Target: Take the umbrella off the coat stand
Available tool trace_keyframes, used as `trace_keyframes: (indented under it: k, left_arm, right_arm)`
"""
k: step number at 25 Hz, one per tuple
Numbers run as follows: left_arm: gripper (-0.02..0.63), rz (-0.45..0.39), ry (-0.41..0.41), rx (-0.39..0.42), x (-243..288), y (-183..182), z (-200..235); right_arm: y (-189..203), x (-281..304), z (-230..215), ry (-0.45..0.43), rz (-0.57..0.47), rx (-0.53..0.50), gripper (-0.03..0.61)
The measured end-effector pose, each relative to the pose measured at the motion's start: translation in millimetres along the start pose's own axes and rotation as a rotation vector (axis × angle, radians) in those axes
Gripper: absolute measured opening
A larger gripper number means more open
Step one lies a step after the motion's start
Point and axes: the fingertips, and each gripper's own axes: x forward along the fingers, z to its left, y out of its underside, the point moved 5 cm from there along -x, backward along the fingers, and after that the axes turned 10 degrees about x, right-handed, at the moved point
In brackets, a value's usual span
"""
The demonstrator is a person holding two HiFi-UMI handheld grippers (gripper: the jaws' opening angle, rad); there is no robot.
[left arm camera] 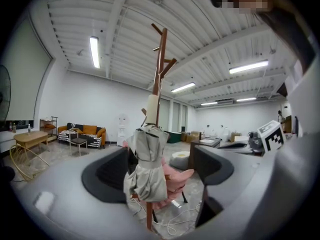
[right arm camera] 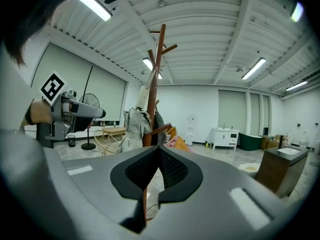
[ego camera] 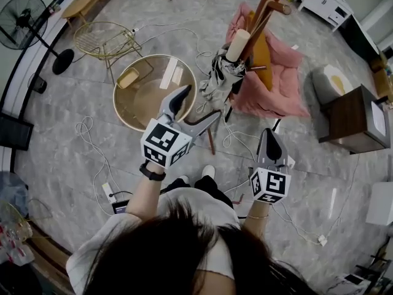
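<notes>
A brown wooden coat stand (ego camera: 265,14) rises ahead of me. On it hangs a folded grey umbrella (ego camera: 221,72) with a cream handle (ego camera: 237,44). My left gripper (ego camera: 194,109) is open, its jaws spread wide and pointing at the umbrella, still short of it. In the left gripper view the umbrella (left arm camera: 147,166) appears between the jaws of the left gripper (left arm camera: 160,171) but farther off, untouched. My right gripper (ego camera: 269,141) is shut and empty, lower right of the stand. In the right gripper view the right gripper (right arm camera: 159,154) shows closed pads, with the stand (right arm camera: 157,74) and umbrella (right arm camera: 132,126) beyond.
A round glass table (ego camera: 126,112) stands left of the stand, a gold wire chair (ego camera: 107,39) behind it. A pink cushion seat (ego camera: 279,82) lies at the stand's foot. A dark wooden cabinet (ego camera: 353,118) is at right, a fan (ego camera: 24,20) far left. Cables (ego camera: 92,146) trail on the floor.
</notes>
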Motion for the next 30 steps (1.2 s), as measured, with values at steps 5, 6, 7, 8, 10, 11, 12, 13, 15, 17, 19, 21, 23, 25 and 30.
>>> trace_keyframes:
  k: [5,6,7,8,10,11,12,13,15,17,19,21,23,25,30]
  left_arm:
    - [0.439,-0.016,-0.061,0.003,33.6,-10.5,4.3]
    - [0.439,-0.018,-0.071,0.003,39.2,-12.2,4.2]
    - [0.439,-0.021,-0.081,0.002,44.0,-13.9,4.3]
    - [0.439,-0.023,-0.092,0.001,47.9,-15.1,4.9]
    - [0.439,-0.022,-0.114,-0.001,53.6,-15.5,6.2]
    - [0.439,-0.019,-0.123,-0.002,56.1,-14.9,6.4]
    - [0.439,-0.017,-0.132,-0.003,58.4,-14.3,6.4]
    - [0.439,-0.016,-0.141,-0.003,60.1,-13.8,6.7]
    - [0.439,-0.021,-0.162,-0.002,61.0,-13.3,8.6]
    - [0.439,-0.024,-0.177,-0.005,61.0,-12.9,10.5]
    - [0.439,-0.021,-0.183,-0.005,62.7,-12.6,11.1]
    - [0.439,-0.021,-0.184,-0.002,65.1,-12.9,11.5]
    - [0.439,-0.021,-0.178,0.004,68.0,-13.6,11.8]
    - [0.439,-0.015,-0.167,0.006,71.3,-14.1,12.7]
    - [0.439,0.003,-0.145,0.007,74.7,-9.9,14.6]
  right_arm:
    - [-16.3,35.4,-31.0,-0.061,-0.021,-0.016,0.003]
    - [-18.4,41.2,-36.2,-0.072,-0.022,-0.016,0.003]
    - [-20.3,46.9,-40.3,-0.084,-0.022,-0.017,0.003]
    - [-21.8,52.5,-43.3,-0.098,-0.022,-0.018,0.003]
    - [-24.1,63.1,-46.7,-0.127,-0.022,-0.02,0.003]
    - [-25.0,67.4,-48.1,-0.14,-0.023,-0.021,0.003]
    - [-25.8,71.2,-49.7,-0.151,-0.024,-0.022,0.003]
    - [-26.2,74.6,-51.1,-0.16,-0.025,-0.023,0.003]
    - [-26.0,80.8,-52.1,-0.177,-0.025,-0.026,0.003]
    - [-24.5,86.1,-52.4,-0.191,-0.02,-0.026,0.003]
    - [-23.2,90.2,-53.4,-0.2,-0.013,-0.024,0.003]
    - [-23.2,93.5,-53.4,-0.206,-0.012,-0.022,0.003]
    - [-24.1,97.1,-52.9,-0.205,-0.014,-0.016,0.003]
    - [-25.4,101.6,-52.1,-0.2,-0.014,-0.006,0.003]
    - [-23.4,106.1,-50.1,-0.184,-0.005,0.014,0.003]
